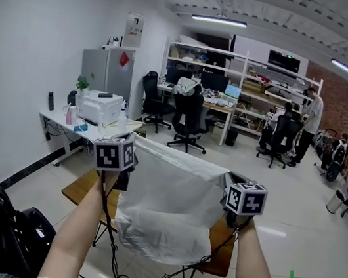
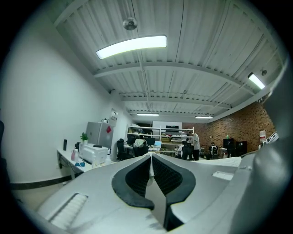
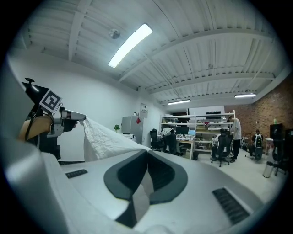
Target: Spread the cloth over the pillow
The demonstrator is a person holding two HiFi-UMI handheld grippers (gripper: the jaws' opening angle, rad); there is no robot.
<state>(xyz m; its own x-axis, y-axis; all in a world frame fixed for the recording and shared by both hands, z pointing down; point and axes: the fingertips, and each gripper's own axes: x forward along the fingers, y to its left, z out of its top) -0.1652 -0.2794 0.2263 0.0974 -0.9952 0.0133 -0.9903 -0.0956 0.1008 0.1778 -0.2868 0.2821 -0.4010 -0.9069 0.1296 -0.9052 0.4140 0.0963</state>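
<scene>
Pads of my left gripper (image 2: pixel 151 157) clamp shut on one top corner of the cloth (image 1: pixel 170 201); right gripper (image 3: pixel 147 153) pinches shut on the other top corner. The cloth is stretched in the air between them and hangs in front of the small wooden table (image 1: pixel 78 190), covering its middle; the pillow isn't visible, probably behind the sheet. Step, as I judge it: cloth opened out, not yet laid. Next move needs me to carry it forward and lower both corners level. Possible snag: black cable (image 1: pixel 114 244) dangling by the table edge; office chairs (image 1: pixel 190 121) and printer desk (image 1: pixel 99 107) well beyond.
</scene>
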